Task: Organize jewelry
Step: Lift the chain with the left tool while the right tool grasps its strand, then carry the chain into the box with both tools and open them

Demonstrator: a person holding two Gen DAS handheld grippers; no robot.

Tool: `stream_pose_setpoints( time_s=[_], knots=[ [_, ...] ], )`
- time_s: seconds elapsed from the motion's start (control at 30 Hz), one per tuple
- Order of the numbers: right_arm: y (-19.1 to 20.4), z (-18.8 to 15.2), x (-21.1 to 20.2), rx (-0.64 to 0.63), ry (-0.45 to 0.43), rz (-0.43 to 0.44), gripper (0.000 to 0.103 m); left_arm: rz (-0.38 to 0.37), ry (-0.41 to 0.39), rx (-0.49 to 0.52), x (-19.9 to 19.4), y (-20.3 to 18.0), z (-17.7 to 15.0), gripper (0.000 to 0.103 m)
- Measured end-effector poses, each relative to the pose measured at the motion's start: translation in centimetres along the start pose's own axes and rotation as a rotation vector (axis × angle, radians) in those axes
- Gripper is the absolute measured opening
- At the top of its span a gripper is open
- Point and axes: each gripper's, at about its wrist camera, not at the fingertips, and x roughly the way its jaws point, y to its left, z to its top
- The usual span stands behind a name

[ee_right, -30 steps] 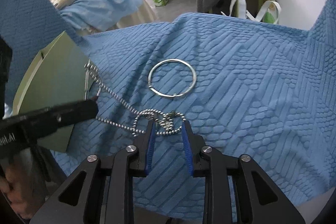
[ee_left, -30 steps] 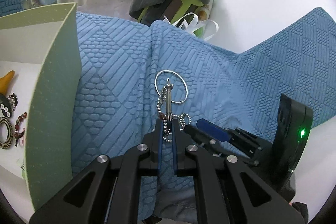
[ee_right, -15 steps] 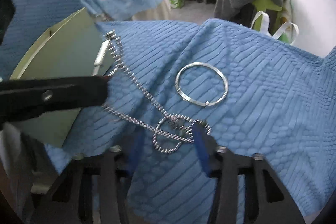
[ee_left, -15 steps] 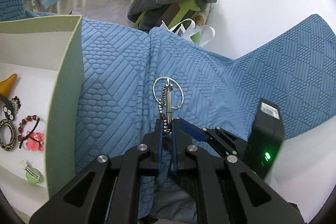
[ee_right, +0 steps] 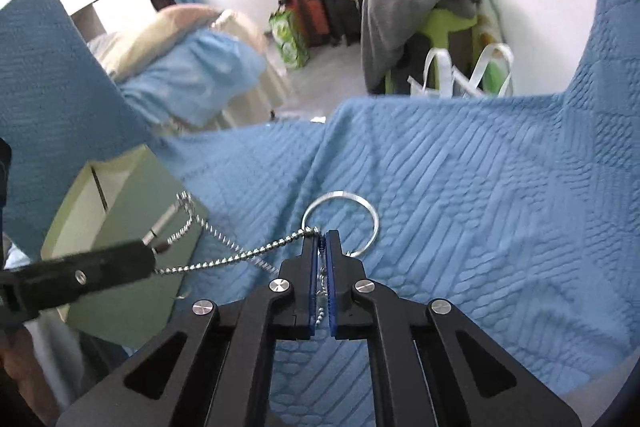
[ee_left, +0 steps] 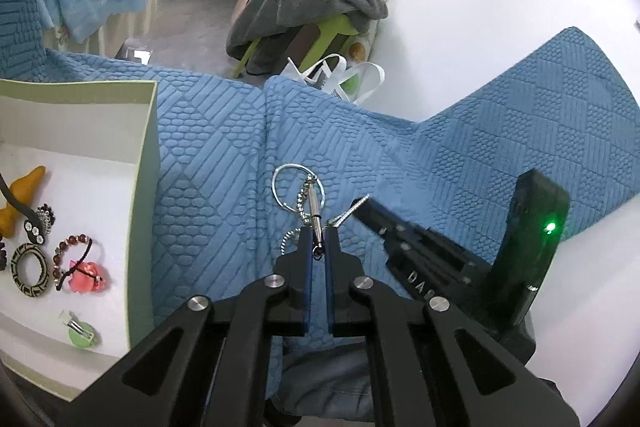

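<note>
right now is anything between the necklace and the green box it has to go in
Only the box's own near wall. The left hand-held gripper pinches the chain's metal pendant, the right hand-held gripper the ball chain. Bare blue bedspread lies between.

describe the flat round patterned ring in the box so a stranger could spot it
Look inside the pale green box at the left of the blue quilt. On its white floor, the black-and-tan patterned ring lies left of the red bead bracelet; it alone is a flat, wide hoop.
</note>
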Motion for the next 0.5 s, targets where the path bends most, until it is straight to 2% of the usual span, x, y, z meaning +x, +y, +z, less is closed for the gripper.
stream_pose_setpoints(
  time_s=[0.2, 0.4, 0.5],
  knots=[
    [0.8, 0.8, -2.8, 0.004, -0.06, -0.015, 0.002, -0.052, 0.001, 0.013, -2.4, -1.2, 0.1, 0.004],
    [2.9, 2.1, -5.9, -0.025, -0.123, -0.033, 0.002, -0.131, -0.037, 0.014, -6.6, -2.0, 1.3, 0.004],
    [3.9, 3.0, -6.9, -0.03, -0.142, -0.021, 0.002, -0.126, -0.066, 0.031, -8.7, -2.3, 1.8, 0.004]
  ],
)
